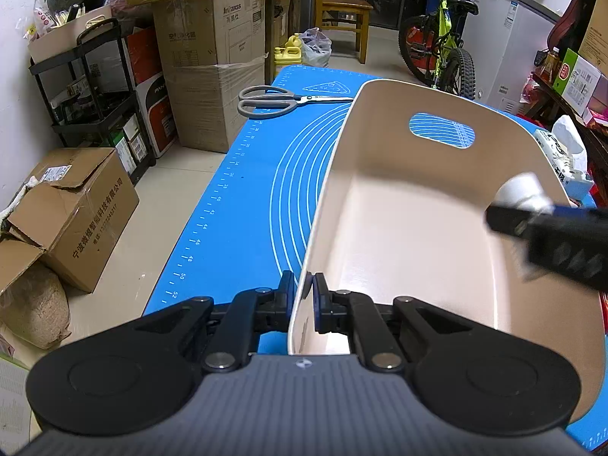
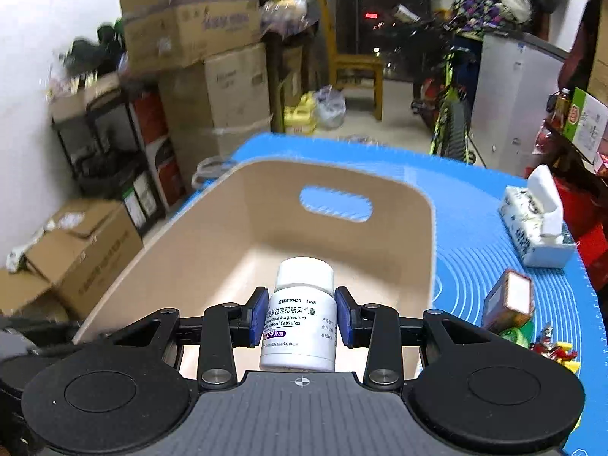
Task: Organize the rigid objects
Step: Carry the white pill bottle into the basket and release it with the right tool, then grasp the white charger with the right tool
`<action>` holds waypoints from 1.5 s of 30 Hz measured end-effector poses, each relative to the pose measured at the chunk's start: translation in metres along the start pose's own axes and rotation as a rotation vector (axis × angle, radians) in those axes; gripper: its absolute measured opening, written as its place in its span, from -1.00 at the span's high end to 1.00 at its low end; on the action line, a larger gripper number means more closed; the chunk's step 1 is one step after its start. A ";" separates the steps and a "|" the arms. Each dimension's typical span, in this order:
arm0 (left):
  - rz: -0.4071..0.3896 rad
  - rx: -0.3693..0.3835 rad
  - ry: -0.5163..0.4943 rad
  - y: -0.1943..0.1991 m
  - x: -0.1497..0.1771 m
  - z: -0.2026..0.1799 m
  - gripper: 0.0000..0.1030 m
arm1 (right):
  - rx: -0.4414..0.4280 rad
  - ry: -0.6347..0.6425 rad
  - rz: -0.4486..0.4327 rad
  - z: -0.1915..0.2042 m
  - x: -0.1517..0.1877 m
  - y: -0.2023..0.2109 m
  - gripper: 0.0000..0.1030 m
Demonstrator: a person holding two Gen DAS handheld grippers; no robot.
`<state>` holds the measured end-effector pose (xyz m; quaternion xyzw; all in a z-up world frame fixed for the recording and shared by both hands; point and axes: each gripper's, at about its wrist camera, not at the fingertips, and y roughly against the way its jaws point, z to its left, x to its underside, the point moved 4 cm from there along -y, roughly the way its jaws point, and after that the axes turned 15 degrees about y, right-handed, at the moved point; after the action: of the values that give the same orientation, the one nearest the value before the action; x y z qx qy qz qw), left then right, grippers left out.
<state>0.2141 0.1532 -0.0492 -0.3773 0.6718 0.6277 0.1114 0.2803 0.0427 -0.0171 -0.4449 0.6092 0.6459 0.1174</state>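
Beige bin [image 1: 380,205] sits on the blue-matted desk [image 1: 243,190], scissors [image 1: 281,99] beyond it. Left claw [image 1: 304,296] pinches the bin's near wall. Right claw [image 2: 300,315] grips a white pill bottle [image 2: 302,311] above the bin's interior.

White wall [image 1: 15,87], pale tiled floor [image 1: 167,174], stacked cardboard boxes [image 1: 212,57], wooden chair [image 1: 344,19], perhaps a dark window behind.
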 end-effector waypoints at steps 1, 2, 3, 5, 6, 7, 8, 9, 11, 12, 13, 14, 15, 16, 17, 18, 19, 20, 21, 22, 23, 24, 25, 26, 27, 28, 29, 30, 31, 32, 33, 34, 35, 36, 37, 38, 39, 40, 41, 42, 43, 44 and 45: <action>0.000 0.000 0.000 0.000 0.000 0.000 0.77 | 0.001 0.010 0.019 0.003 0.002 -0.005 0.13; 0.000 -0.001 -0.002 0.000 0.000 0.000 0.77 | -0.003 0.017 0.035 0.006 0.004 -0.009 0.13; 0.000 -0.002 -0.004 0.000 0.000 0.000 0.77 | -0.009 0.022 0.050 0.008 0.006 -0.012 0.13; -0.001 -0.003 -0.006 0.000 0.001 -0.001 0.77 | -0.014 0.040 0.089 0.012 0.010 -0.021 0.13; 0.000 -0.002 -0.004 0.000 0.001 -0.001 0.77 | -0.016 0.049 0.108 0.014 0.012 -0.025 0.13; 0.000 -0.002 -0.003 -0.001 0.001 -0.001 0.77 | -0.020 0.056 0.129 0.015 0.015 -0.028 0.13; 0.000 -0.002 -0.004 -0.001 0.001 -0.001 0.77 | -0.024 0.058 0.145 0.016 0.017 -0.031 0.13; -0.001 -0.002 -0.005 0.000 0.001 -0.001 0.77 | -0.028 0.058 0.159 0.017 0.019 -0.033 0.13; -0.001 -0.001 -0.005 -0.001 0.002 -0.002 0.77 | -0.037 0.054 0.178 0.017 0.023 -0.034 0.14; -0.001 -0.001 -0.005 -0.001 0.002 -0.002 0.77 | -0.042 0.053 0.179 0.018 0.023 -0.035 0.07; 0.000 -0.002 -0.004 -0.001 0.002 -0.002 0.77 | -0.043 0.053 0.176 0.019 0.023 -0.034 0.05; -0.001 -0.002 -0.004 -0.001 0.002 -0.001 0.77 | -0.048 0.047 0.168 0.018 0.022 -0.032 0.01; -0.001 -0.001 -0.003 -0.001 0.002 -0.001 0.77 | -0.055 0.038 0.155 0.017 0.021 -0.031 -0.01; -0.001 -0.001 -0.002 -0.001 0.002 -0.002 0.77 | -0.060 0.029 0.137 0.015 0.019 -0.027 -0.01; 0.000 -0.001 0.001 -0.001 0.002 -0.002 0.77 | -0.059 0.027 0.128 0.012 0.018 -0.023 -0.01; 0.000 -0.001 0.001 -0.001 0.003 -0.003 0.77 | -0.057 0.026 0.117 0.010 0.016 -0.019 -0.01; -0.001 -0.002 0.001 -0.001 0.003 -0.003 0.77 | -0.056 0.025 0.100 0.008 0.013 -0.014 -0.01; 0.000 -0.001 0.000 -0.001 0.003 -0.002 0.77 | -0.054 0.023 0.088 0.006 0.010 -0.009 -0.01; 0.000 -0.001 0.000 -0.001 0.003 -0.002 0.77 | -0.049 0.020 0.075 0.003 0.008 -0.004 -0.01; 0.001 -0.001 0.001 -0.001 0.003 -0.002 0.77 | -0.043 0.014 0.063 0.000 0.006 0.001 -0.03; 0.001 -0.001 0.003 -0.001 0.003 -0.002 0.77 | -0.039 0.005 0.050 -0.005 0.003 0.005 -0.07; 0.002 0.000 0.005 -0.001 0.003 -0.002 0.77 | -0.031 -0.005 0.037 -0.009 0.003 0.010 -0.23; 0.002 0.000 0.006 -0.001 0.003 -0.002 0.77 | -0.012 -0.020 0.017 -0.015 0.003 0.017 -0.32; 0.003 0.000 0.007 -0.001 0.002 -0.002 0.77 | 0.003 -0.030 0.001 -0.021 0.003 0.022 -0.32; 0.003 0.000 0.007 -0.001 0.002 -0.002 0.77 | 0.012 -0.038 -0.009 -0.027 0.003 0.026 -0.32; 0.003 0.000 0.007 -0.001 0.002 -0.002 0.77 | 0.019 -0.050 -0.018 -0.033 0.004 0.031 -0.32; 0.003 0.001 0.008 -0.001 0.002 -0.002 0.77 | 0.026 -0.064 -0.025 -0.039 0.005 0.034 -0.32; 0.003 0.001 0.009 -0.001 0.003 -0.002 0.77 | 0.034 -0.078 -0.030 -0.046 0.007 0.037 -0.32; 0.004 0.002 0.011 -0.001 0.002 -0.002 0.77 | 0.044 -0.092 -0.033 -0.053 0.011 0.042 -0.32; 0.005 0.003 0.013 -0.001 0.003 -0.002 0.77 | 0.053 -0.102 -0.034 -0.060 0.014 0.045 -0.32; 0.005 0.004 0.015 -0.001 0.003 -0.002 0.77 | 0.063 -0.112 -0.033 -0.067 0.017 0.048 -0.32; 0.005 0.003 0.014 -0.001 0.003 -0.002 0.77 | 0.073 -0.120 -0.030 -0.073 0.021 0.050 -0.32; 0.005 0.003 0.014 -0.001 0.003 -0.002 0.77 | 0.084 -0.129 -0.026 -0.078 0.025 0.050 -0.32; 0.005 0.003 0.014 -0.001 0.003 -0.002 0.77 | 0.094 -0.141 -0.019 -0.084 0.030 0.051 -0.32; 0.005 0.002 0.013 -0.001 0.003 -0.002 0.77 | 0.101 -0.150 -0.013 -0.088 0.036 0.052 -0.32; 0.005 0.003 0.014 -0.001 0.002 -0.002 0.77 | 0.111 -0.159 -0.004 -0.092 0.041 0.050 -0.32; 0.005 0.003 0.014 -0.001 0.002 -0.002 0.77 | 0.119 -0.167 0.007 -0.097 0.047 0.050 -0.32; 0.005 0.003 0.014 -0.001 0.002 -0.002 0.77 | 0.127 -0.177 0.022 -0.102 0.054 0.048 -0.32; 0.005 0.003 0.014 -0.001 0.003 -0.002 0.77 | 0.133 -0.184 0.035 -0.105 0.061 0.046 -0.32; 0.005 0.004 0.013 -0.001 0.003 -0.002 0.77 | 0.137 -0.191 0.049 -0.108 0.067 0.044 -0.32; 0.004 0.003 0.012 -0.001 0.002 -0.002 0.77 | 0.141 -0.196 0.062 -0.111 0.074 0.041 -0.32; 0.004 0.003 0.012 -0.001 0.002 -0.001 0.77 | 0.146 -0.198 0.074 -0.112 0.080 0.039 -0.32; 0.003 0.003 0.011 -0.001 0.002 -0.001 0.77 | 0.151 -0.196 0.084 -0.113 0.085 0.036 -0.32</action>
<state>0.2135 0.1515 -0.0510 -0.3795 0.6741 0.6245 0.1072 0.2548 -0.0997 -0.0380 -0.3433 0.6599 0.6429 0.1824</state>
